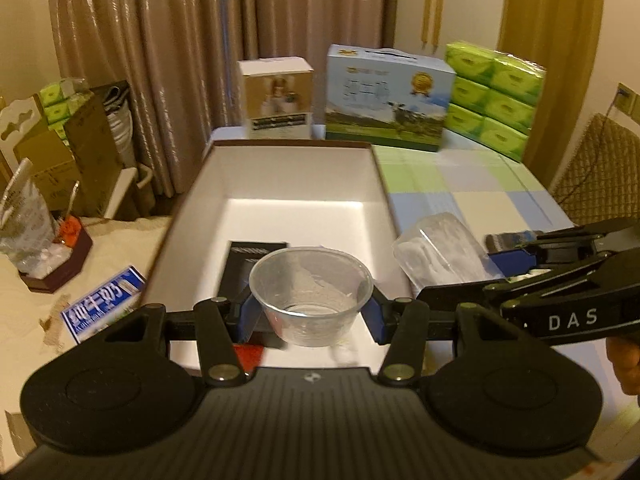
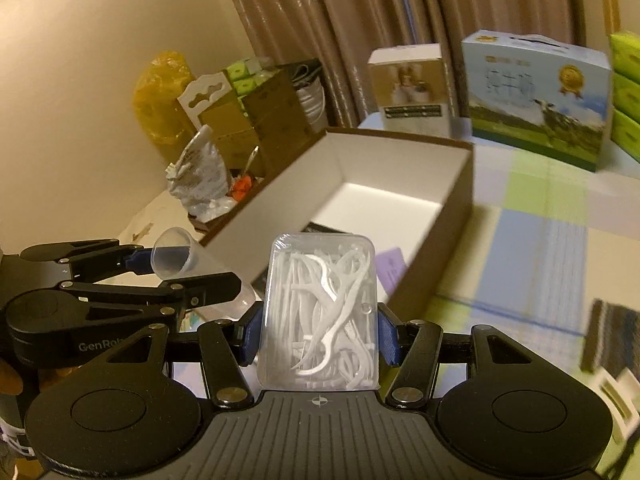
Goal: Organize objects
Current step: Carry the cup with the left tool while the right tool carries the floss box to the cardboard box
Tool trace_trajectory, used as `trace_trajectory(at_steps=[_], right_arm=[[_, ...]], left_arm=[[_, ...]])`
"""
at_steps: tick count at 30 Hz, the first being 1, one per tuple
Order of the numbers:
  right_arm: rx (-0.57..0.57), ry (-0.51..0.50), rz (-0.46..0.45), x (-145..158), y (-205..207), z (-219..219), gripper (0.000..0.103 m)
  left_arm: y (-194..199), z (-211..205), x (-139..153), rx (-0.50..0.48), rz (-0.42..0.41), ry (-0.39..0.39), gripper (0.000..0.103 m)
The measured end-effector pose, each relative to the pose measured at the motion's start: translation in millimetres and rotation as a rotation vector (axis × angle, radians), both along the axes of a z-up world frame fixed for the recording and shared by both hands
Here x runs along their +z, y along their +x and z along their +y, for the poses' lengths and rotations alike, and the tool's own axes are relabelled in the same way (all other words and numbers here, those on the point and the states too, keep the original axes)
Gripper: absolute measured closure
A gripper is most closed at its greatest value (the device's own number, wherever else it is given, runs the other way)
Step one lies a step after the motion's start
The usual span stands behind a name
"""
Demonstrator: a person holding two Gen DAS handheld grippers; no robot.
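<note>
Left gripper [image 1: 311, 307] is gripping the clear cup [image 1: 310, 296] and right gripper [image 2: 320, 336] is gripping the floss pick case [image 2: 320, 316], both hovering near the open box [image 1: 288, 184], which is lying lengthwise at 12 o'clock, left gripper nearer.

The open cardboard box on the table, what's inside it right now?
Inside the cardboard box: a black booklet near the front; its far end is bare. The clear cup hides part.

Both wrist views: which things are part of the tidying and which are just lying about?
In the job:
clear plastic cup, in the left jaws
floss pick case, in the right jaws
open cardboard box

Lying about:
milk carton box
green tissue packs
small photo box
</note>
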State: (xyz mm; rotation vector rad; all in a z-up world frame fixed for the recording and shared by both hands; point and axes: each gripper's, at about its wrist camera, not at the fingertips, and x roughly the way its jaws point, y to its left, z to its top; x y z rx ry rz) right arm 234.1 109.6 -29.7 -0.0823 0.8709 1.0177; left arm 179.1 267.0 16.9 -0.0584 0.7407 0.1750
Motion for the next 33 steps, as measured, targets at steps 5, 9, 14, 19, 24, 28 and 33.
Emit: trace_trajectory(at_steps=[5,9,14,19,24,28,33], right_arm=[[-0.014,-0.018,-0.007,-4,11,32,0.049],[-0.032,-0.041,0.000,-13,21,51,0.049],[-0.057,-0.086,-0.022,-27,39,71,0.049],[-0.092,-0.128,-0.042,-41,69,89,0.049],[-0.111,-0.146,-0.065,-50,101,105,0.049],[-0.109,-0.173,-0.090,-56,121,114,0.049],[-0.103,-0.209,-0.120,-66,138,121,0.049]], left_arm=[[13,33,-4,0.003,0.014,0.015,0.055],[27,56,-9,0.001,0.026,0.025,0.055],[51,78,-18,-0.019,0.049,0.018,0.055],[86,96,-26,-0.044,0.062,0.016,0.055],[125,105,-35,-0.082,0.084,0.028,0.055],[158,110,-42,-0.107,0.101,0.037,0.055],[189,113,-53,-0.134,0.129,0.051,0.055]])
